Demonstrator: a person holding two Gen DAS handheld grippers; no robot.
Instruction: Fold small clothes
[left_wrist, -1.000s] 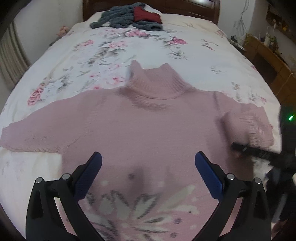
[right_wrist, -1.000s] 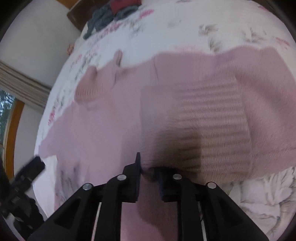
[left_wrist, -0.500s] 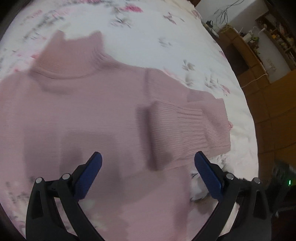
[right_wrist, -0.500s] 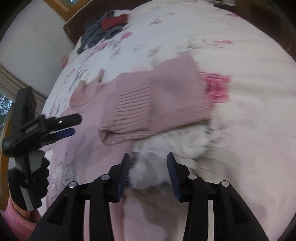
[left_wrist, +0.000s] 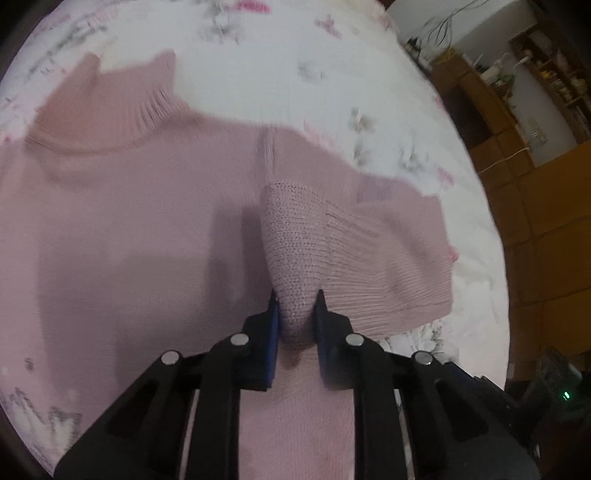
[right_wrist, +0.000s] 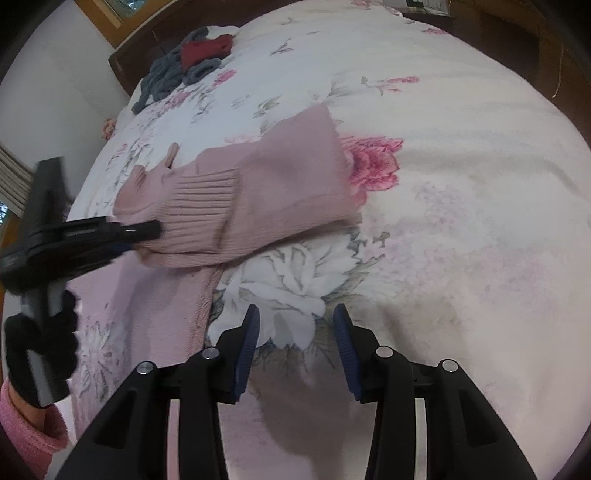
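Sweater (left_wrist: 129, 229), pink knit turtleneck, lies flat on the bed (right_wrist: 461, 221), body spread over a white floral bedspread (left_wrist: 258, 55). Left gripper (left_wrist: 295, 306), nearest in the left wrist view, has its blue-padded fingers (left_wrist: 272, 325) pinching a raised fold of knit from the sweater's sleeve (left_wrist: 295, 258); the fabric bunches up between the pads. Just past that pinch the ribbed cuff (left_wrist: 369, 280) lies folded back over the sleeve, toward the sweater body. Farther on, the turtleneck collar (left_wrist: 110, 110) points away, flat on the bedspread. Beyond the bed edge, wooden furniture (left_wrist: 517, 147) at the right, blurry.

Right gripper (right_wrist: 295, 332) hovers over bare bedspread with its fingers (right_wrist: 247, 343) spread apart, nothing between them; a white printed flower (right_wrist: 288, 280) sits under the gap. Sweater hem edge (right_wrist: 199, 314) is just left of that gripper, not touching it. Farther up, the folded sleeve lies across the bedspread, its end beside a pink printed rose (right_wrist: 373, 162). At the left edge, a hand in a black glove (right_wrist: 40, 343) with a pink sleeve cuff (right_wrist: 26, 421) holds the left gripper's handle, its tip at the ribbed cuff. Far end of the bed: a pile of grey knitwear (right_wrist: 166, 77) with a dark red garment (right_wrist: 203, 50) on top, by the wooden headboard (right_wrist: 125, 70).
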